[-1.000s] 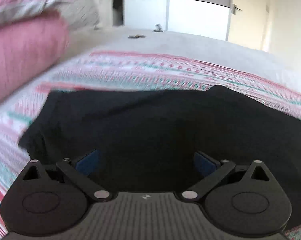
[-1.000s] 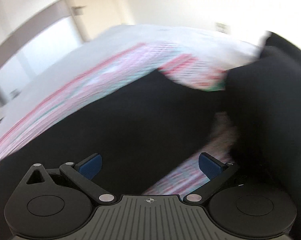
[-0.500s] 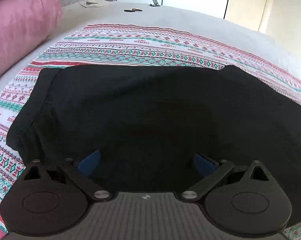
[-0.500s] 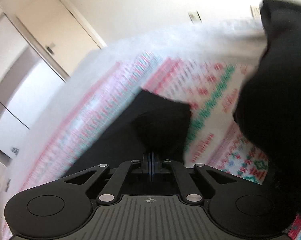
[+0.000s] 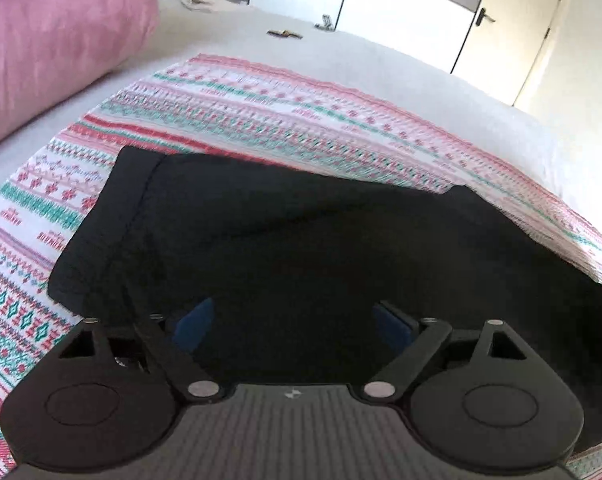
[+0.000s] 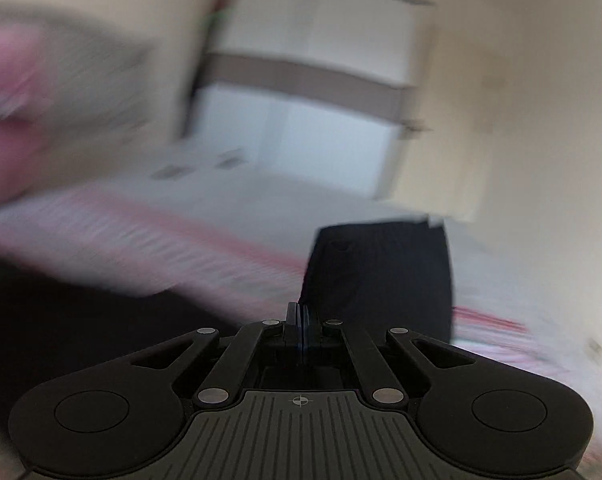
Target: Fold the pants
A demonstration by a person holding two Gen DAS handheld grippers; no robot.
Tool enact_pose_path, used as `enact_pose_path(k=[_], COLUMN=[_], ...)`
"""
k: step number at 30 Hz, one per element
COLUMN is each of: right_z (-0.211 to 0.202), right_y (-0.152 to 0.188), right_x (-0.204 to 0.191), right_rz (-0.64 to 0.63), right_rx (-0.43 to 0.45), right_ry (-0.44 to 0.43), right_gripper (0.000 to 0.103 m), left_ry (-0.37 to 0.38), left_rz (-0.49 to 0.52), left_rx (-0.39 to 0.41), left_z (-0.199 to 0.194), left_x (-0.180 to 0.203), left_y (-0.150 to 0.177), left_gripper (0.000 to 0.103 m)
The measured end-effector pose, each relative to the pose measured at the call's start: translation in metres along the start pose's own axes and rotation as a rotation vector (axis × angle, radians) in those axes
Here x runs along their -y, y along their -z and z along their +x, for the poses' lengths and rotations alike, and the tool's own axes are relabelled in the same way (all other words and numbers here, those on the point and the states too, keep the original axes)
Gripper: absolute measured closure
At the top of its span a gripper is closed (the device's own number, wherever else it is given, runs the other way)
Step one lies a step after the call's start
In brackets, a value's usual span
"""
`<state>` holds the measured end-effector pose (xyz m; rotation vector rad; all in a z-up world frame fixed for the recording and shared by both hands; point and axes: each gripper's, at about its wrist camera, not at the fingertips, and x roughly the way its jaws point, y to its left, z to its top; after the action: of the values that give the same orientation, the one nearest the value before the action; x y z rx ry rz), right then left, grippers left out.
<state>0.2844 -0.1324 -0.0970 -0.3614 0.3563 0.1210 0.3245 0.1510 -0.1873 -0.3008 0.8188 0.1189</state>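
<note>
Right wrist view is badly smeared by motion blur, so the patterned blanket (image 6: 149, 236) reads only as pink and white streaks and the pink pillow (image 6: 5, 120) at the left edge is a soft blot. What stays legible there is the right gripper (image 6: 301, 328), its jaws pressed together on a piece of the black pants (image 6: 381, 276), which stands up from the pinch as a dark panel with its top edge raised above the bed. Whether one layer or several is pinched cannot be told. In the left wrist view the left gripper (image 5: 293, 322) hangs low over the pants (image 5: 301, 240) with its jaws spread wide and nothing between them; the near part of the garment is hidden under the gripper body and its right side runs out of frame. The pants lie spread on the blanket (image 5: 261, 104), which covers a pale bed (image 5: 381, 60). The pillow (image 5: 49, 40) sits at far left, and white wardrobe doors (image 5: 401, 12) and a door with a dark handle (image 5: 513, 32) stand behind.
</note>
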Motion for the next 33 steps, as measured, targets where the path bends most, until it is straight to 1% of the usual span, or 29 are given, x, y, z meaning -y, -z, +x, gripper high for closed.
enact_pose_path(k=[2, 3, 5, 6, 7, 8, 9, 11, 12, 13, 14, 15, 16, 18, 20, 22, 26, 27, 33], right_z=[0.016, 0.027, 0.041, 0.046, 0.047, 0.046, 0.044, 0.046, 0.047, 0.048, 0.046, 0.047, 0.049, 0.064, 0.077, 0.080, 0.071, 0.070, 0.045], right_y=[0.017, 0.030, 0.055, 0.067, 0.073, 0.078, 0.080, 0.074, 0.072, 0.073, 0.074, 0.073, 0.073, 0.066, 0.064, 0.064, 0.067, 0.067, 0.057], right_x=[-0.055, -0.080, -0.107, -0.117, -0.121, -0.123, -0.120, -0.110, -0.105, -0.109, -0.104, -0.103, -0.103, -0.104, -0.115, -0.123, -0.120, -0.117, -0.103], right_rz=[-0.087, -0.131, -0.175, -0.183, -0.182, -0.176, -0.161, -0.113, -0.086, -0.076, -0.072, -0.070, -0.066, -0.052, -0.070, -0.105, -0.103, -0.092, -0.006], right_rx=[-0.073, -0.123, -0.210, -0.244, -0.258, -0.250, -0.237, -0.250, -0.257, -0.256, -0.248, -0.236, -0.227, -0.213, -0.202, -0.189, -0.196, -0.194, -0.130], right_ry=[-0.075, -0.110, -0.156, -0.165, -0.158, -0.155, -0.159, -0.171, -0.175, -0.168, -0.162, -0.159, -0.162, -0.197, -0.226, -0.241, -0.231, -0.237, -0.282], right_gripper=[0.101, 0.101, 0.101, 0.100, 0.098, 0.098, 0.098, 0.093, 0.083, 0.070, 0.063, 0.049, 0.043, 0.043, 0.051, 0.087, 0.093, 0.099, 0.100], left_ry=[0.000, -0.005, -0.008, -0.006, 0.000, 0.003, 0.003, 0.009, 0.017, 0.030, 0.042, 0.047, 0.041, 0.025, 0.030, 0.037, 0.038, 0.044, 0.083], left_rz=[-0.016, -0.023, -0.031, -0.036, -0.042, -0.042, -0.041, -0.048, -0.059, -0.070, -0.074, -0.068, -0.052, -0.025, -0.032, -0.056, -0.061, -0.064, -0.080], left_rx=[-0.021, -0.033, -0.062, -0.072, -0.076, -0.074, -0.071, -0.071, -0.073, -0.075, -0.070, -0.063, -0.055, -0.049, -0.057, -0.067, -0.061, -0.060, -0.051], left_z=[0.004, 0.006, 0.009, 0.010, 0.011, 0.011, 0.008, 0.005, 0.004, 0.002, 0.002, 0.003, 0.001, 0.001, 0.003, 0.006, 0.004, 0.003, -0.001], left_x=[-0.007, -0.011, -0.018, -0.021, -0.022, -0.021, -0.020, -0.018, -0.018, -0.018, -0.018, -0.019, -0.017, -0.015, -0.018, -0.022, -0.025, -0.025, -0.026], left_y=[0.000, 0.002, 0.003, 0.005, 0.005, 0.004, 0.004, 0.005, 0.005, 0.005, 0.003, 0.002, 0.002, 0.003, 0.004, 0.003, 0.002, 0.002, -0.001], left_gripper=[0.018, 0.018, 0.018, 0.018, 0.018, 0.018, 0.018, 0.018, 0.018, 0.018, 0.018, 0.018, 0.018, 0.018, 0.018, 0.018, 0.018, 0.018, 0.018])
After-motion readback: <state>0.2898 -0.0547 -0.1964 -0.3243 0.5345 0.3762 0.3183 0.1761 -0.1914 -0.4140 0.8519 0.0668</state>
